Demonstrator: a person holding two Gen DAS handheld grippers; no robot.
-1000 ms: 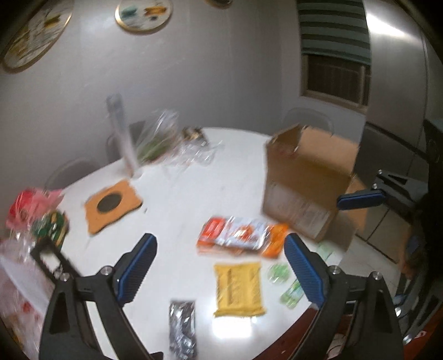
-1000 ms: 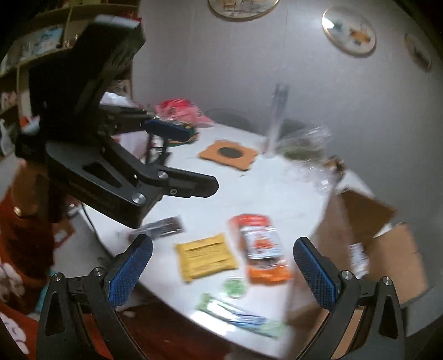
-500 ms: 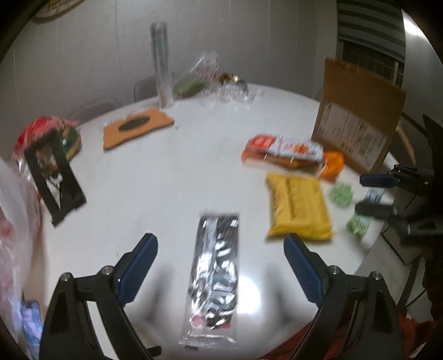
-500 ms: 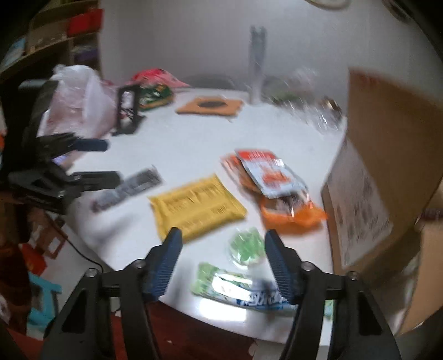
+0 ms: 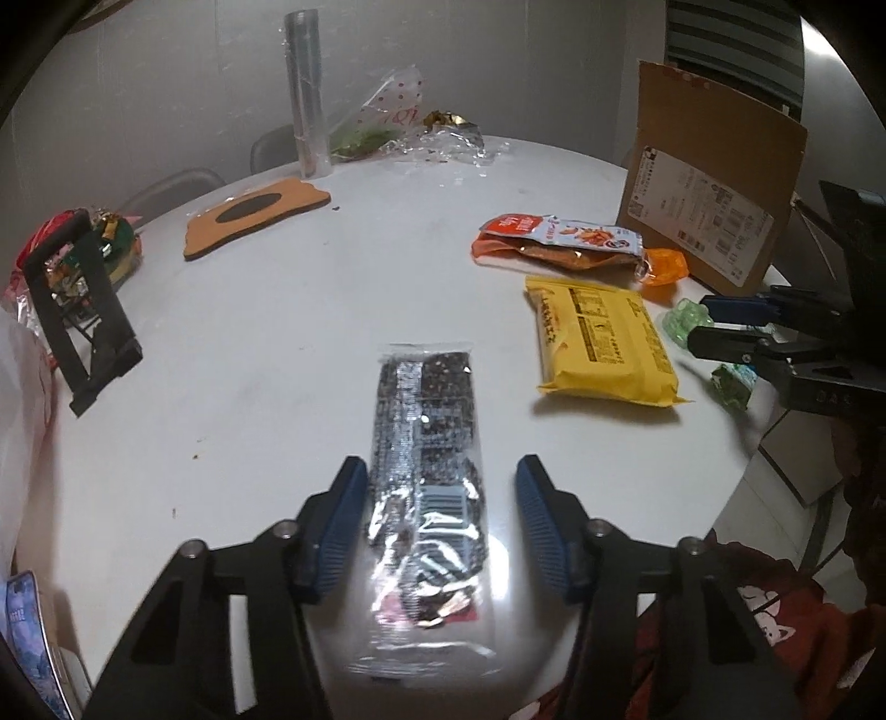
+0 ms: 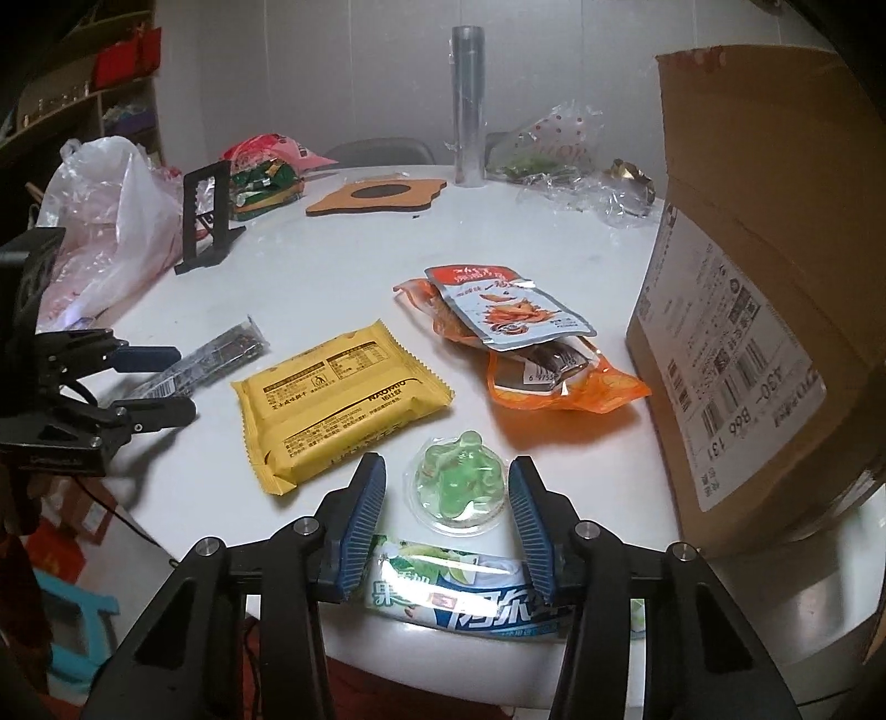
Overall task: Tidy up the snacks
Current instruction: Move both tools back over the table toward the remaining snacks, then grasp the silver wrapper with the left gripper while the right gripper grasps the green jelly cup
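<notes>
I'm looking across a round white table (image 5: 288,288) with a glossy top; a ceiling light glares off its near edge. Behind it a plain grey wall (image 5: 166,83), dim and a bit scuffed; two chair backs (image 5: 177,185) poke up past the far rim. In the right view I've got wooden shelves (image 6: 83,88) at far left, cluttered, and a teal stool (image 6: 72,615) on the floor below. Upper right in the left view, a striped blind (image 5: 736,50).

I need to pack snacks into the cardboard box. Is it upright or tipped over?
Tipped on its side: the cardboard box rests on the table, its shipping label reading sideways. Its opening isn't visible.
</notes>
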